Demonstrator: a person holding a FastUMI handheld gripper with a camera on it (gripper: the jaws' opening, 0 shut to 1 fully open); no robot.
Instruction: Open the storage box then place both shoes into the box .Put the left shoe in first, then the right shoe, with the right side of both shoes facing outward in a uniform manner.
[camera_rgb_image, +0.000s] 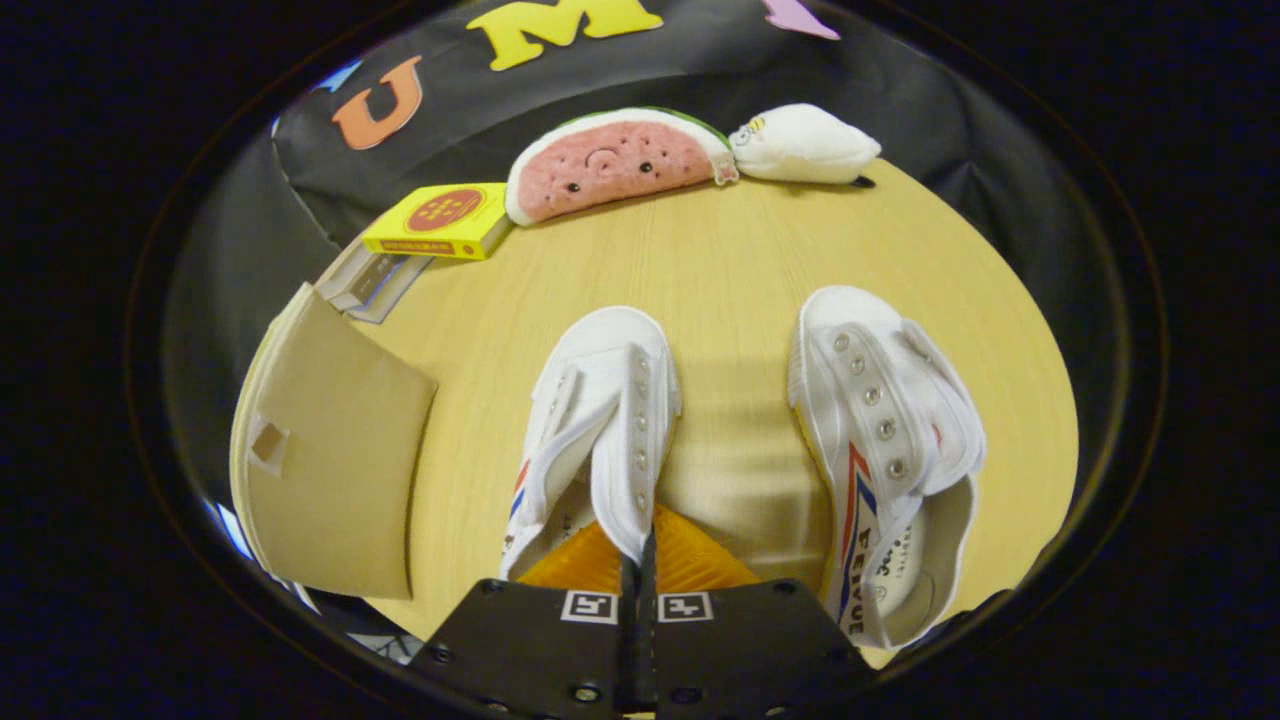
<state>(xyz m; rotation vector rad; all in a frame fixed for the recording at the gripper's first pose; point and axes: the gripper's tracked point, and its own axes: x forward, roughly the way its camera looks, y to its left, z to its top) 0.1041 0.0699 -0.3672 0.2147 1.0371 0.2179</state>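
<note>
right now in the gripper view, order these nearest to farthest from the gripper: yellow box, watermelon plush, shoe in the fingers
1. Shoe in the fingers: the gripper is shut on its side wall.
2. Yellow box: beyond the shoe, beside the cardboard flap.
3. Watermelon plush: farthest, against the booth wall.

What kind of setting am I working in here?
Likely a staged tabletop booth: a light wooden table, black cloth wall, plush watermelon. The gripper is shut on the left shoe.
</note>
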